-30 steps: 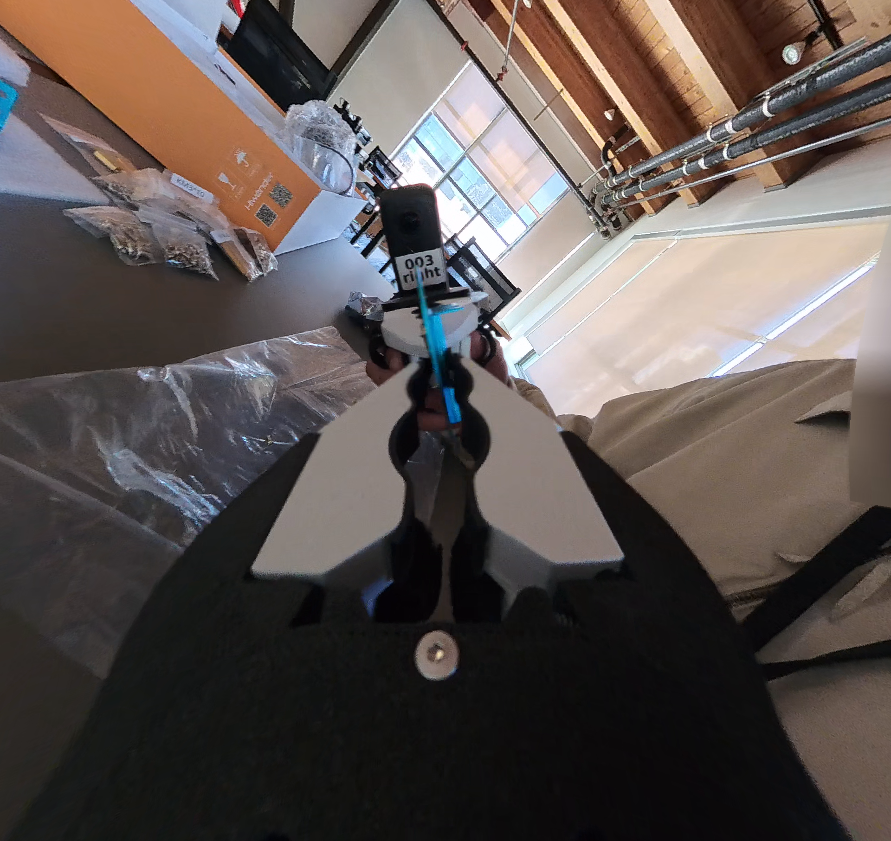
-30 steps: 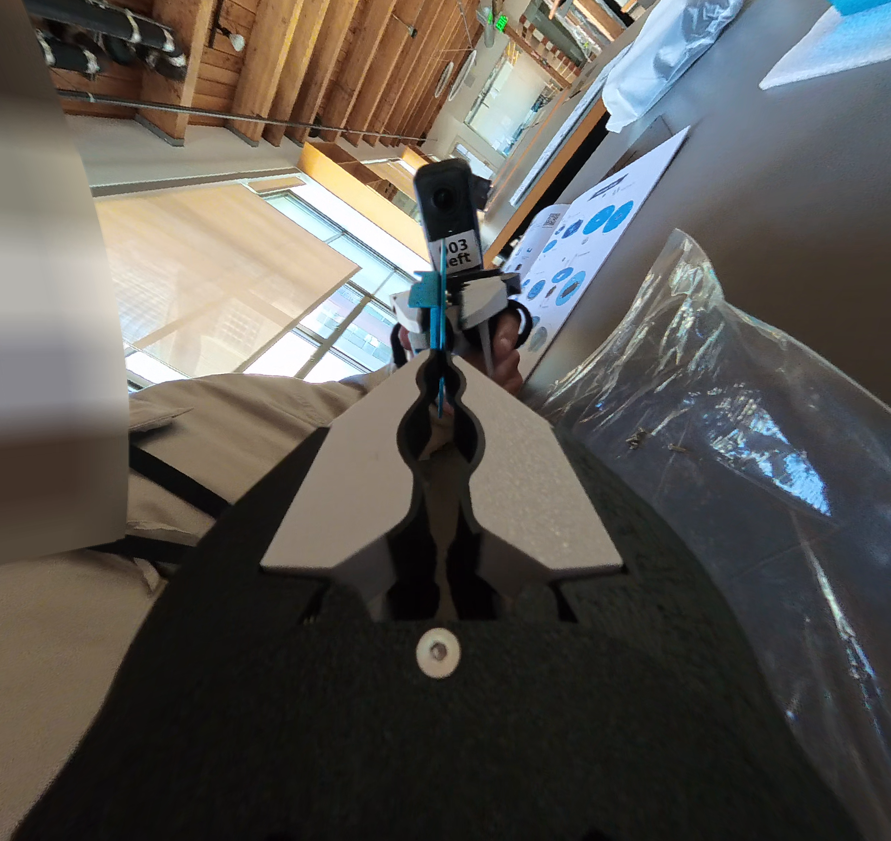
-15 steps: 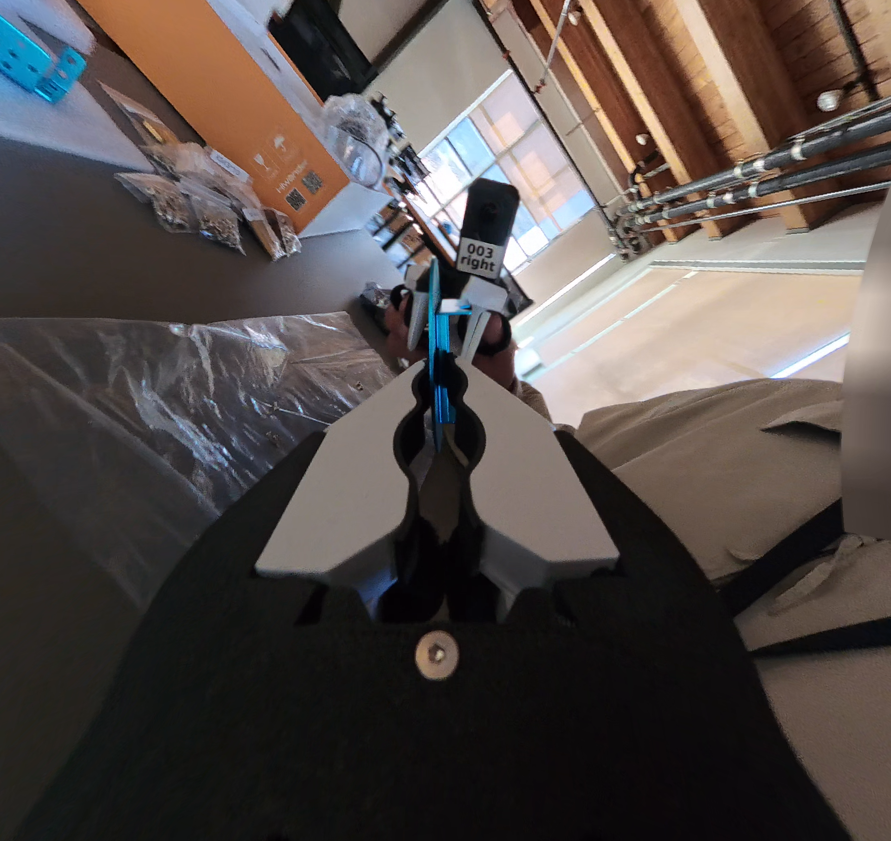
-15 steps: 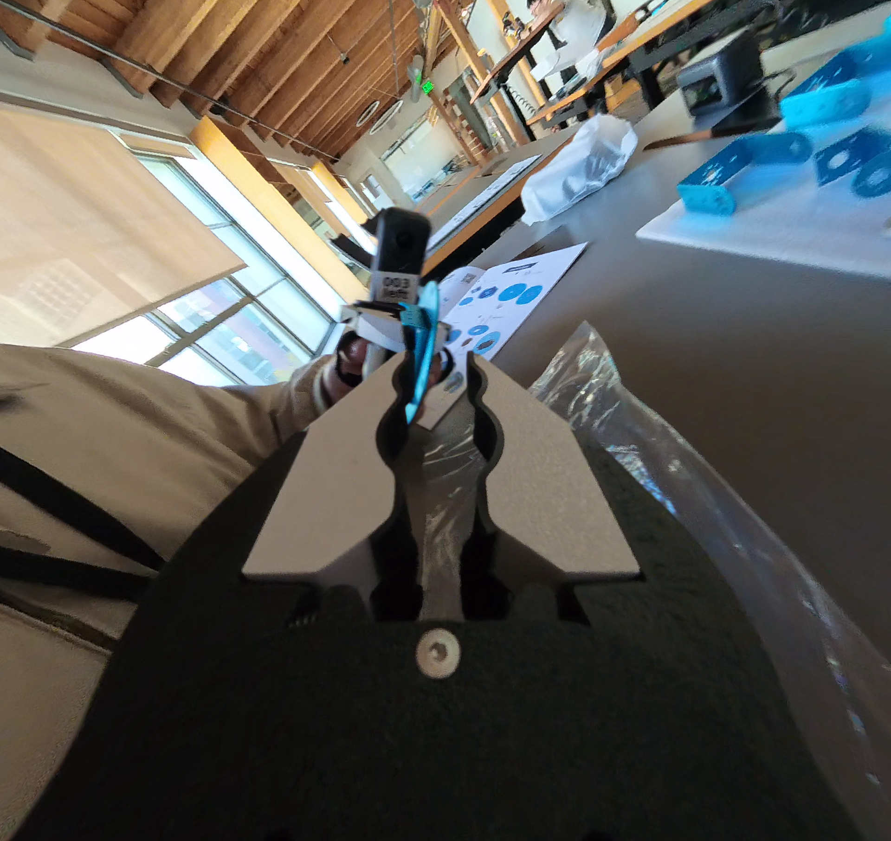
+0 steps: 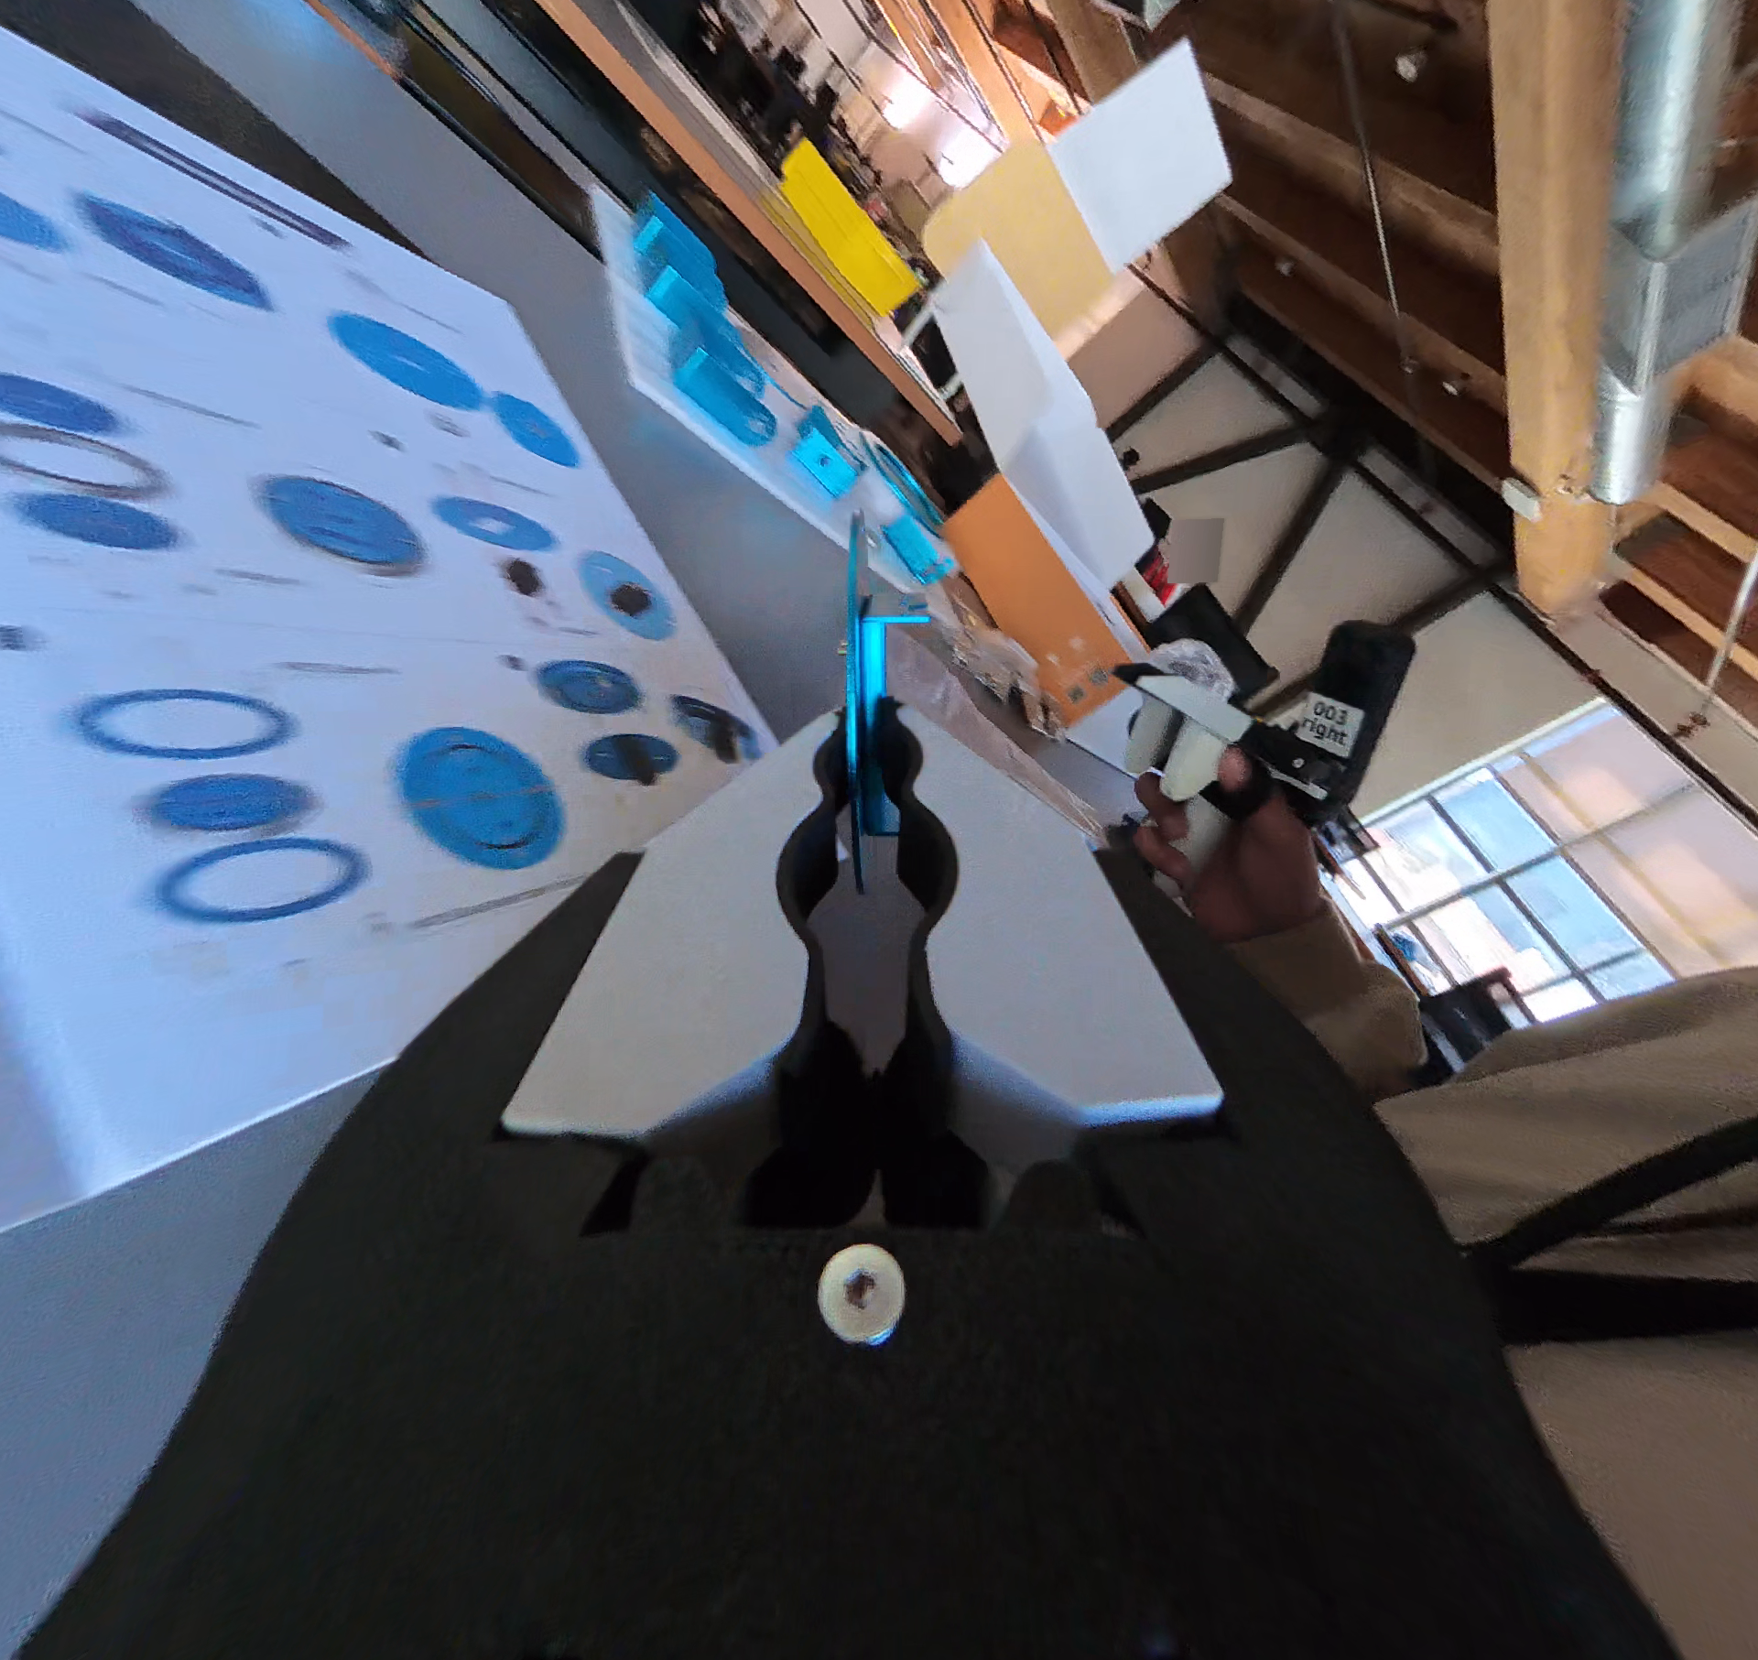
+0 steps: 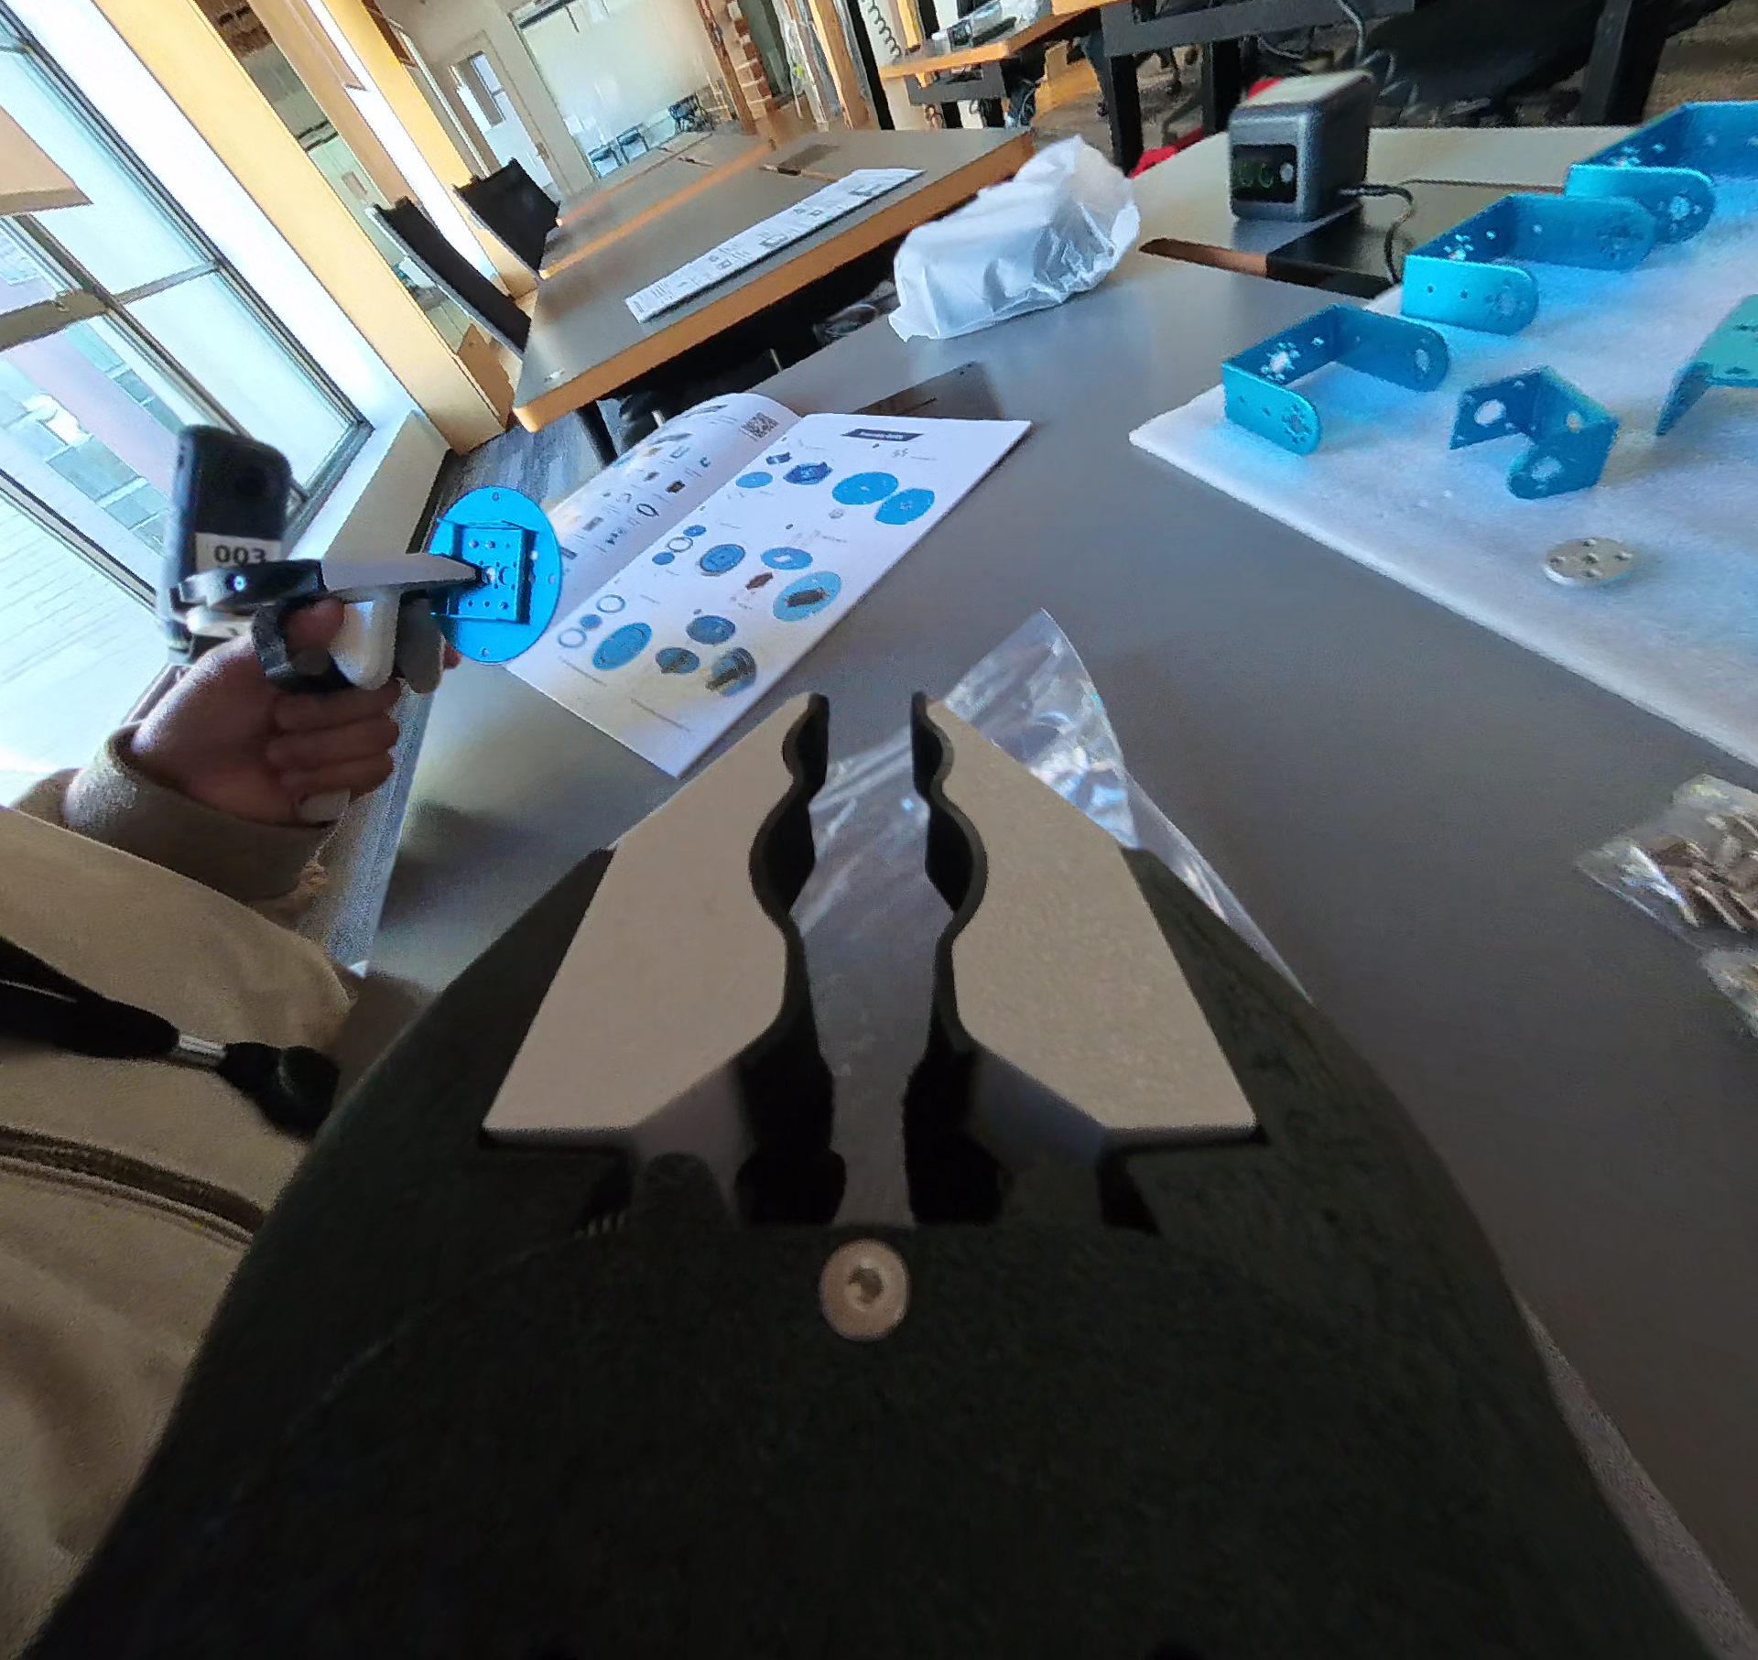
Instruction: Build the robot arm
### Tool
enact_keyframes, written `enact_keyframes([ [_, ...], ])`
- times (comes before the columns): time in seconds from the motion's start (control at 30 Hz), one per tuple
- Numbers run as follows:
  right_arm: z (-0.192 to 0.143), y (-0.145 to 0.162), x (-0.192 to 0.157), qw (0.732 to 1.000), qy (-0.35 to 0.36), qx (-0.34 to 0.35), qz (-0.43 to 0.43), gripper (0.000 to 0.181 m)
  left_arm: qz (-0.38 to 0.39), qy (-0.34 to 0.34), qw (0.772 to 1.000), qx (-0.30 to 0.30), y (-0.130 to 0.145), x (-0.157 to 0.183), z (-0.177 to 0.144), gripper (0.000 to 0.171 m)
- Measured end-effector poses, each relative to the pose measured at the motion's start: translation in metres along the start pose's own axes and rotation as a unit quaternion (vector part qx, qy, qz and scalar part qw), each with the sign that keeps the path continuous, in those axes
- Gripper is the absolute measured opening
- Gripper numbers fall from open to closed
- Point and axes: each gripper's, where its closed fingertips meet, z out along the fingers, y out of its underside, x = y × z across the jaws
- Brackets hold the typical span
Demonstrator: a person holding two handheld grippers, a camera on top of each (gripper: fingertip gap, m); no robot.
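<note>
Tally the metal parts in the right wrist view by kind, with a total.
Blue brackets on the white foam sheet: 5
Blue disc, clamped in the left gripper: 1
Silver round hub on the foam sheet: 1
Total: 7

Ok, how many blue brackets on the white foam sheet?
5: a U bracket nearest the booklet, a small bracket beside it, a teal bracket at the frame edge, a long bracket and a farther bracket behind. More may be cropped.
</note>
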Motion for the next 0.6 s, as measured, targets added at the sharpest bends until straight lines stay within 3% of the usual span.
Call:
enact_keyframes([
  [0.17, 0.041, -0.011, -0.043, 0.999, -0.016, 0.0, -0.052, 0.016, -0.038, 0.01, 0.999, -0.001, -0.033, -0.025, -0.036, 0.003],
  [0.43, 0.093, 0.013, -0.086, 0.968, -0.007, -0.041, -0.248, 0.02, -0.113, 0.053, 0.99, -0.064, -0.063, -0.05, -0.054, 0.003],
  [0.6, 0.129, 0.028, -0.13, 0.973, -0.106, -0.054, -0.2, 0.027, -0.151, 0.136, 0.969, -0.143, -0.049, -0.03, -0.033, 0.003],
])
